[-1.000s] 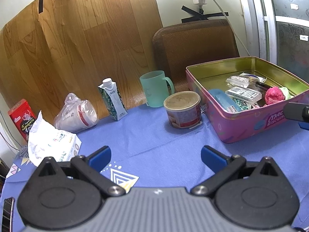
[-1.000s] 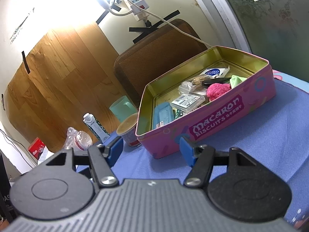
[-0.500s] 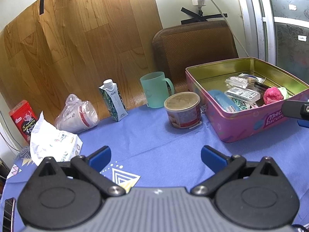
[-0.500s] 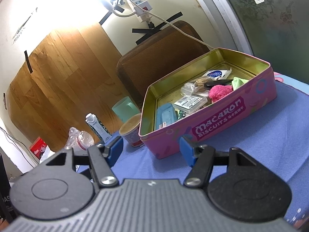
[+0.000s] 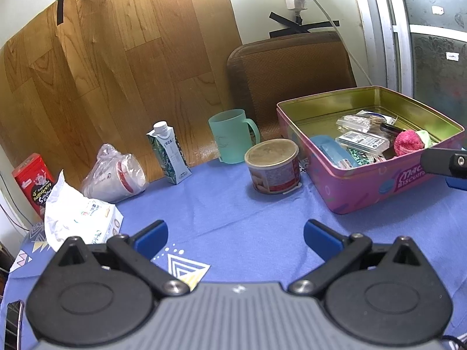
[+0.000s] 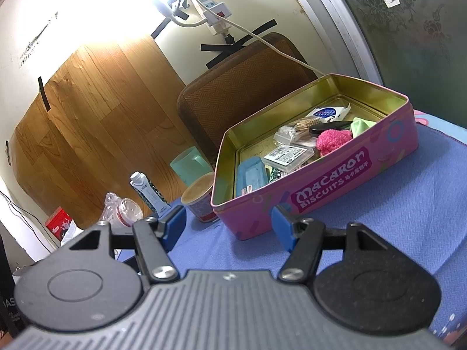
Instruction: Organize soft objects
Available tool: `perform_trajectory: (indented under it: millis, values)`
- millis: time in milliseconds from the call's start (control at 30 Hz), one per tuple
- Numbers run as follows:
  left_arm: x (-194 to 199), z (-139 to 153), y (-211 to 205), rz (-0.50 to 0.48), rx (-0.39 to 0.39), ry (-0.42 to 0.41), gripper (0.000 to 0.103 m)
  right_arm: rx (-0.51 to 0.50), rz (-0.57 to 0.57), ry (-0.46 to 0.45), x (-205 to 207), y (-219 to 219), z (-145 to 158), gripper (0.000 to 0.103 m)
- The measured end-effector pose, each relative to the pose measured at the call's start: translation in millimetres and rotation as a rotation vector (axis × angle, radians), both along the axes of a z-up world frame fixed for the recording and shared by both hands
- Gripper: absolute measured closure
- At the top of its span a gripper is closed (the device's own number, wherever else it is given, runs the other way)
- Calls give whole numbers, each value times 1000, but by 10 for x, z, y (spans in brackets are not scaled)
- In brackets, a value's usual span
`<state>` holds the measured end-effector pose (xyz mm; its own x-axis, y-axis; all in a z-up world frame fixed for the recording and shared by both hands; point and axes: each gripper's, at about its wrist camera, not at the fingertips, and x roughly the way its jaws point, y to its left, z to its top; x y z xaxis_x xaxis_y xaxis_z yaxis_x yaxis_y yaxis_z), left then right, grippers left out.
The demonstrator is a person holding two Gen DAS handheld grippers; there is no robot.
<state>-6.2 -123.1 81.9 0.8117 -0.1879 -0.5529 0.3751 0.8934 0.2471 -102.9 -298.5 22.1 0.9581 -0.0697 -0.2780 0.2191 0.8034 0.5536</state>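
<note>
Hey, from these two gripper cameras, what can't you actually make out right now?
- Floor of the pink biscuit tin: its near wall hides part in both views.
- Light green soft item: mostly hidden behind the fuzzy pink ball and the wall.
- Right gripper: cut by the left view's edge.
- Dark flat object, left view's corner: too cropped to identify.
- Print on the white tissue pack: too small.

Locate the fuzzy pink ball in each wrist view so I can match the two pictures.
Left wrist: pink ball far right, inside the pink tin, near its front wall.
Right wrist: pink ball right of centre, inside the tin.
Shared landmark: green mug.
</note>
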Motion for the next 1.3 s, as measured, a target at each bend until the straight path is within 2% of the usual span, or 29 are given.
perform_trajectory:
  millis: [1300]
  values:
    - [5,-35,-51,-36,8,39,0,-2,6,-1,2,0,12,36]
